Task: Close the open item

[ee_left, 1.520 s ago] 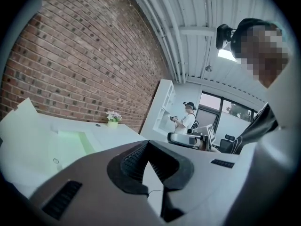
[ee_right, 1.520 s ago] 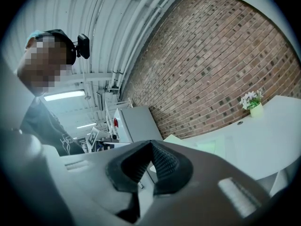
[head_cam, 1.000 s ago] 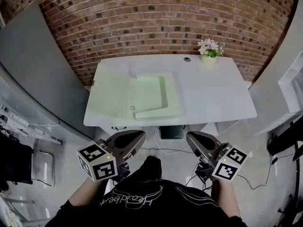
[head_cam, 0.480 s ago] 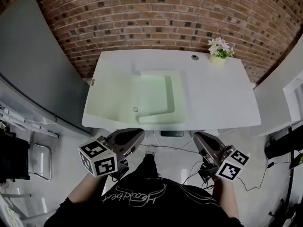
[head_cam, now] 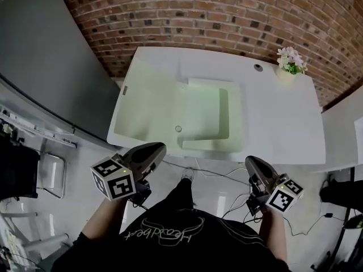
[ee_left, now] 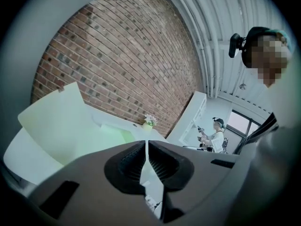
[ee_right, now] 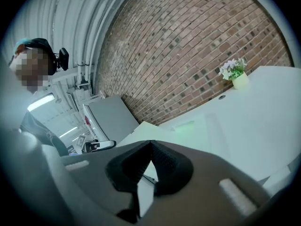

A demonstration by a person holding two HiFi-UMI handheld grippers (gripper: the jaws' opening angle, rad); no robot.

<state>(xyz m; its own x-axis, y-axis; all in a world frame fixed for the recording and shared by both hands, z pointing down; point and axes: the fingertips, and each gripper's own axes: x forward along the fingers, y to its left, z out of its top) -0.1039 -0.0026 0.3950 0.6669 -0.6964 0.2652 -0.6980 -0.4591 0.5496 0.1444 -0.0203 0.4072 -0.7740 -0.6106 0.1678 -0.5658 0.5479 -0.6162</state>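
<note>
The pale box (head_cam: 207, 115) is found open on the tabletop (head_cam: 283, 123), nothing done yet; the left hand-held gripper (head_cam: 149, 153) and right hand-held gripper (head_cam: 256, 166) are clenched empty.

**Three cameras, one table**

The head camera looks steeply down from the near side onto the table (head_cam: 278, 118), with the brick wall (head_cam: 198, 10) beyond. Cameras on the left gripper (head_cam: 154, 149) and right gripper (head_cam: 254, 164) sit low off the near edge, facing far. All three share the table, wall and flowers (head_cam: 290, 58).
</note>
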